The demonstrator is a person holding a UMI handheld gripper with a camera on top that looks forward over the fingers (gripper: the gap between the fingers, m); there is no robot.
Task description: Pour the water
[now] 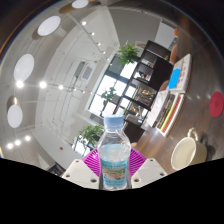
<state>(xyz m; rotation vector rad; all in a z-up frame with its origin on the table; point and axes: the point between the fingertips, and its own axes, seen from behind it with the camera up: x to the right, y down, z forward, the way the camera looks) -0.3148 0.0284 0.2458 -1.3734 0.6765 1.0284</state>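
A clear plastic water bottle with a pale blue cap and a blue-and-white label stands upright between my fingers. The magenta pads press against it on both sides, so my gripper is shut on the bottle. The bottle is held up, with the room behind it tilted. A white cup stands on the wooden table to the right of the bottle, beyond my right finger.
The wooden table runs behind the bottle to the right. A dark shelf unit with books stands further back, with green plants by the window. Ceiling lights fill the left side.
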